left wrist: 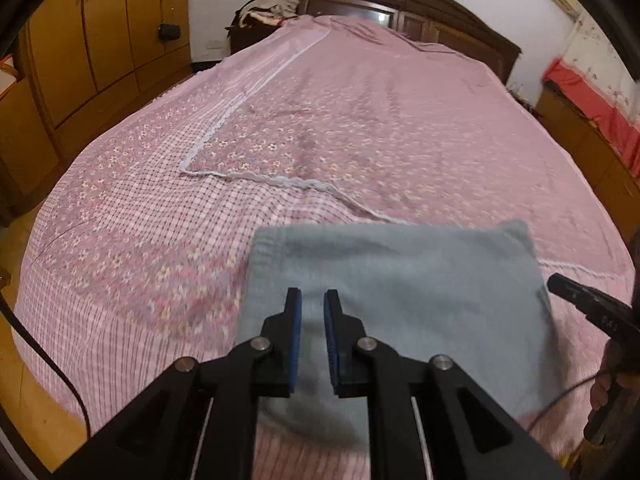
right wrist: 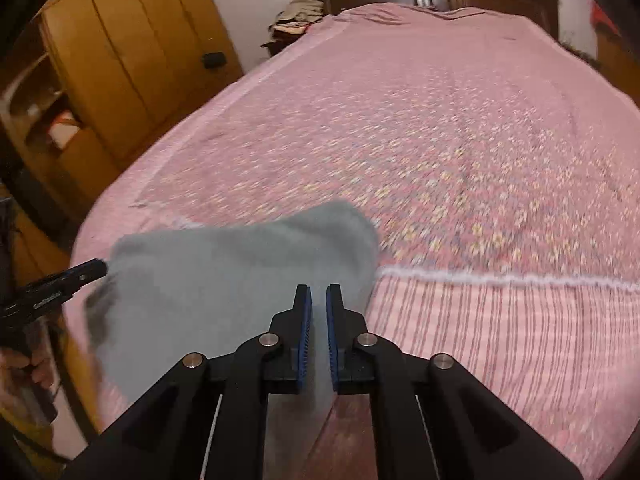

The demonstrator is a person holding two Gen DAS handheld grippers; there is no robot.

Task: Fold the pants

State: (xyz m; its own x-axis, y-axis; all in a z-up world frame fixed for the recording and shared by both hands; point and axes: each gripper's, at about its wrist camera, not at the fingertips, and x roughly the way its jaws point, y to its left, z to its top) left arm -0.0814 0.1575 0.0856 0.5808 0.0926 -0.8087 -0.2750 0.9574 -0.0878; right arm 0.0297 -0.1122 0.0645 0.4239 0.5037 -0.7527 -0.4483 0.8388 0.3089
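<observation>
Pants (left wrist: 400, 292) at bed (left wrist: 320, 128) near edge

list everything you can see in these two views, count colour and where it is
pants: one, grey-blue, folded into a rectangle on the near end of the bed
bedspread: one, pink with floral and checked parts, covering the whole bed
headboard: one, dark brown wood, far end of the bed
wardrobe: one, orange-brown wood, along the bed's left side
clothes pile: one heap, beige and dark, left of the headboard
left hand-held gripper: one, black with blue pads, narrow gap showing, over the pants
right hand-held gripper: one, black with blue pads, narrow gap showing, over the pants' right part
</observation>
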